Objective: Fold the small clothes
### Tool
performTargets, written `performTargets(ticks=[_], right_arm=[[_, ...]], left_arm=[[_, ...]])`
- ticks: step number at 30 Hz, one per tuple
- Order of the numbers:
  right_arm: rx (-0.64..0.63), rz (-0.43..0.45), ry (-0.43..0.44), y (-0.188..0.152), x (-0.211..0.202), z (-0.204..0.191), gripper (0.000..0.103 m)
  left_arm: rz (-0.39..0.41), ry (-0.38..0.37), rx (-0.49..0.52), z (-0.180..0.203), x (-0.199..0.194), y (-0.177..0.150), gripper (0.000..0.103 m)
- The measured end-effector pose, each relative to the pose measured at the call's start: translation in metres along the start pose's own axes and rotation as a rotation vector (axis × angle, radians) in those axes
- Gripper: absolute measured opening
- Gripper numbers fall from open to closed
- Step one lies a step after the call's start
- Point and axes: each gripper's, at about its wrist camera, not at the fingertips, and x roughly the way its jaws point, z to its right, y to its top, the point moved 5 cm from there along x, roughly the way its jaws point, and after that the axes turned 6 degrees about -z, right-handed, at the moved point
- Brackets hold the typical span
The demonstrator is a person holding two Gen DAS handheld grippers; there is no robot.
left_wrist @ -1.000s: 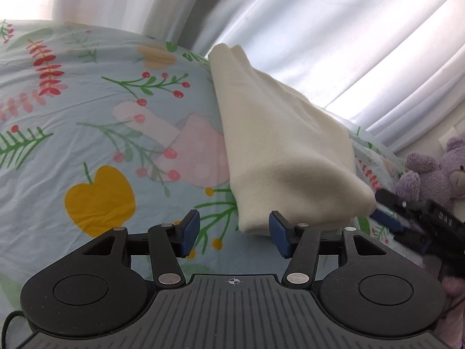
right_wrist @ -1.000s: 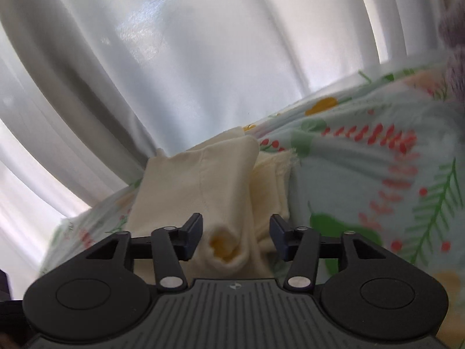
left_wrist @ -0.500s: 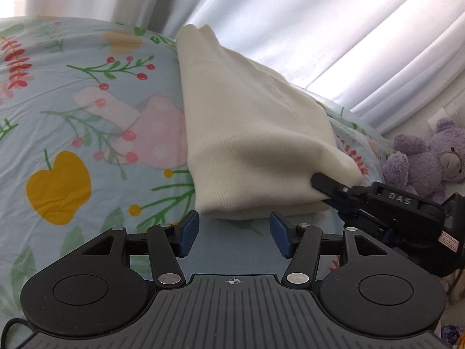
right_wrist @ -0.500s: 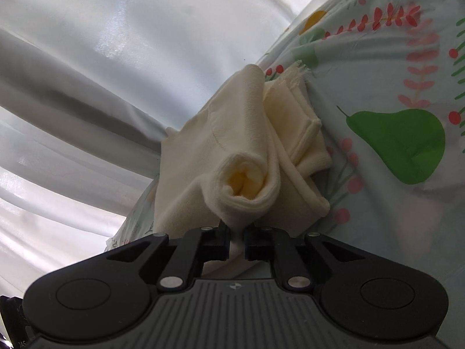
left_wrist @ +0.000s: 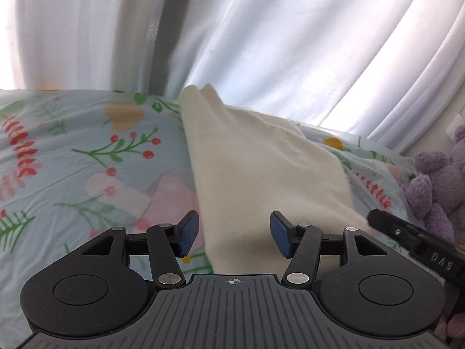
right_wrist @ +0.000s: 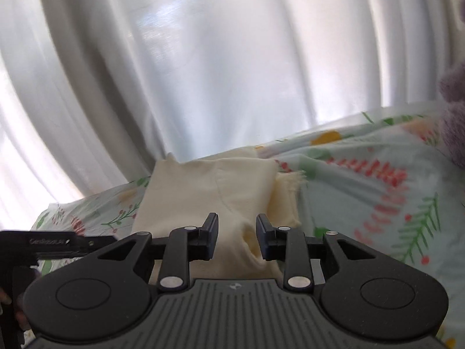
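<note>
Cream garment [left_wrist: 261,174] lies folded on floral bedsheet [left_wrist: 72,160], looks nearly done. Left gripper [left_wrist: 234,234] released, empty; right gripper [right_wrist: 237,237] opening, cloth between unpinched.

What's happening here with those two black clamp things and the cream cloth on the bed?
A person is folding a small cream garment on a flowery bedsheet, using a hand-held gripper in each hand. The left gripper hovers open over the garment's near edge. The right gripper is at its rolled corner, jaws opening, with cloth between them but not pinched. A purple plush toy sits beside the sheet.
</note>
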Motion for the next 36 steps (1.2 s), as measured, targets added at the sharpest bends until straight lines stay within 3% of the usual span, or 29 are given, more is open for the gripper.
performTargets(ticks=[3,5,7,9,12,22,28,30,32,33,35,36], right_arm=[[-0.051,-0.085,0.019,0.001,0.038,-0.011,0.012],[-0.107,-0.146,-0.015,-0.011,0.053,-0.013,0.012],[-0.185,-0.119,-0.035,-0.026,0.052,-0.011,0.009],[-0.253,-0.134,-0.083,-0.032,0.045,-0.010,0.009],[-0.299,-0.154,-0.100,-0.038,0.044,-0.009,0.008],[-0.300,-0.208,-0.075,-0.038,0.043,-0.005,0.008],[-0.303,-0.269,-0.074,-0.044,0.028,0.007,0.008],[-0.282,-0.281,-0.089,-0.041,0.017,0.015,0.008],[-0.251,-0.265,-0.158,-0.036,0.008,0.027,0.032],[-0.226,-0.240,-0.170,-0.032,0.003,0.033,0.053],[-0.123,-0.229,-0.113,-0.024,0.001,0.045,0.054],[-0.028,-0.227,-0.042,-0.021,0.001,0.052,0.054]], left_arm=[[-0.064,0.021,0.055,0.011,0.027,0.001,0.059],[-0.085,0.061,0.089,0.013,0.041,-0.008,0.066],[-0.089,0.068,0.095,0.009,0.045,-0.012,0.076],[-0.111,0.053,0.055,0.005,0.045,-0.011,0.077],[-0.109,0.068,0.070,0.007,0.047,-0.012,0.077],[-0.104,0.096,0.096,0.009,0.047,-0.013,0.081],[-0.167,0.024,0.128,-0.003,0.032,-0.020,0.082],[-0.185,0.043,0.169,-0.013,0.023,-0.026,0.081],[-0.155,0.051,0.172,-0.023,0.012,-0.027,0.079],[-0.142,0.059,0.153,-0.028,0.007,-0.025,0.079],[-0.102,0.027,0.103,-0.031,0.000,-0.020,0.079],[-0.091,-0.009,0.073,-0.030,-0.003,-0.018,0.079]])
